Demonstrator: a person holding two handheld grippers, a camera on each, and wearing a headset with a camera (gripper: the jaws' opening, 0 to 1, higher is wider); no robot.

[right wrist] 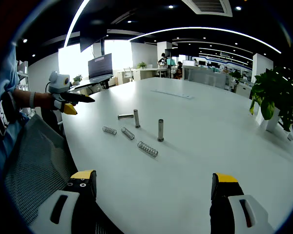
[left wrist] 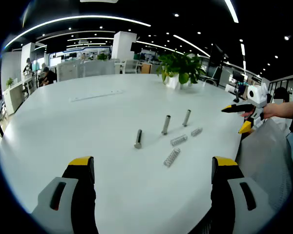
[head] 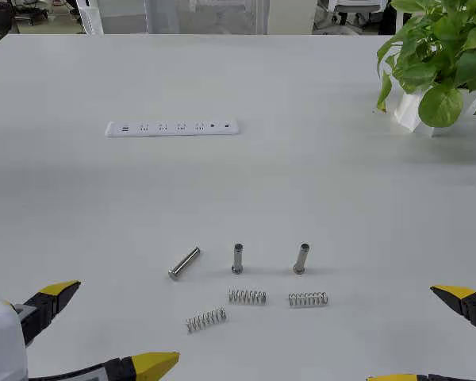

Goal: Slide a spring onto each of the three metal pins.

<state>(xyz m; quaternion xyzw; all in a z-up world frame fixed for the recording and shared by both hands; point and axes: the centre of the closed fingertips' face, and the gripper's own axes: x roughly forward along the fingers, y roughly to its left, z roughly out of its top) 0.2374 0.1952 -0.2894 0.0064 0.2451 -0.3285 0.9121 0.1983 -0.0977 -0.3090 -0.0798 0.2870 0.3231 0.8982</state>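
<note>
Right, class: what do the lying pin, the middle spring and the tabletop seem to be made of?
Lying pin: probably steel, polished, silvery with bright glints. Middle spring: thin bare metal wire, grey coils. Tabletop: matt white, maybe laminate; the look leaves it open.

Plant (head: 440,55) cropped top-right; left tongs (head: 115,325), right tongs (head: 420,335) cut off at btm edge.

A short upright steel pin (head: 237,259) stands mid-table. Left of it a second steel pin (head: 184,263) lies flat, and right of it a third steel pin (head: 301,259) stands. Nearer than the upright pin lie three coiled wire springs: left spring (head: 206,320), middle spring (head: 247,296), right spring (head: 309,298). Far beyond it lies a white power strip (head: 172,127). Nearer still, the yellow-tipped left gripper (head: 109,325) and right gripper (head: 422,335) flank it, jaws wide apart.
</note>
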